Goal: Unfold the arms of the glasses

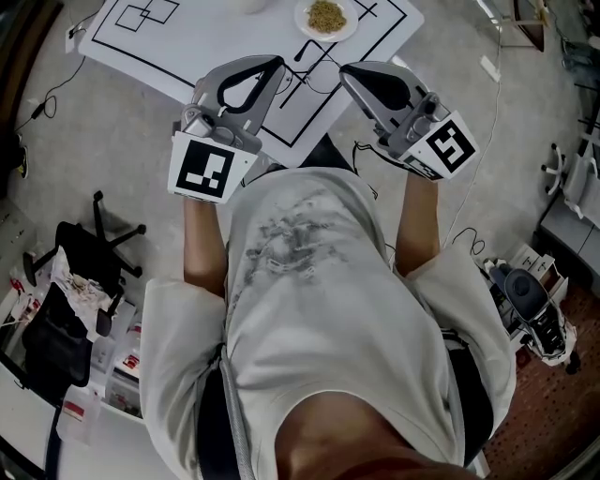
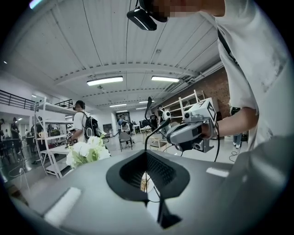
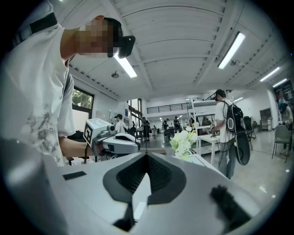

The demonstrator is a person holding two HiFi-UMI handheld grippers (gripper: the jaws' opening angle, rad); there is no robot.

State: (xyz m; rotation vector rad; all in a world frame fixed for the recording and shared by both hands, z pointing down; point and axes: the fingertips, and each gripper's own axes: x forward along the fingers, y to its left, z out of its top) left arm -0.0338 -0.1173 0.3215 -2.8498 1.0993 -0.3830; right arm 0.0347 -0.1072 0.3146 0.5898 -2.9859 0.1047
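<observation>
Staring straight down at a pale T-shirt [image 1: 319, 281] first, since that's hogging most of the head view. Just past it, holding both tools up at chest height, noses pointing out over a white mat with black lines [image 1: 187, 42]. Seeing the left gripper [image 1: 277, 62] and the right gripper [image 1: 345, 69] side by side, near each other but not touching.

Reading both sets of jaws as pinched together at the tips, with only that teardrop-shaped gap behind them and nothing caught in either one. Guessing at a plain ready pose: nothing to hold yet, so no reason for spreading them, and parking them high and level to stay clear of the mat.

Not finding the glasses anywhere, honestly. Scanning the mat and only turning up a plate [image 1: 352, 26] of something grainy near the far edge. Peeking through the gap in the left gripper view and getting a sliver of that plate and the black lines, no frames.

Getting mostly room in both gripper views: white flowers [image 2: 87, 151], shelves [image 2: 50, 151], a person with a backpack [image 3: 229, 124] well behind.

Judging the task as not begun. Probably needing to find the glasses first, then spreading the jaws before going for an arm.
</observation>
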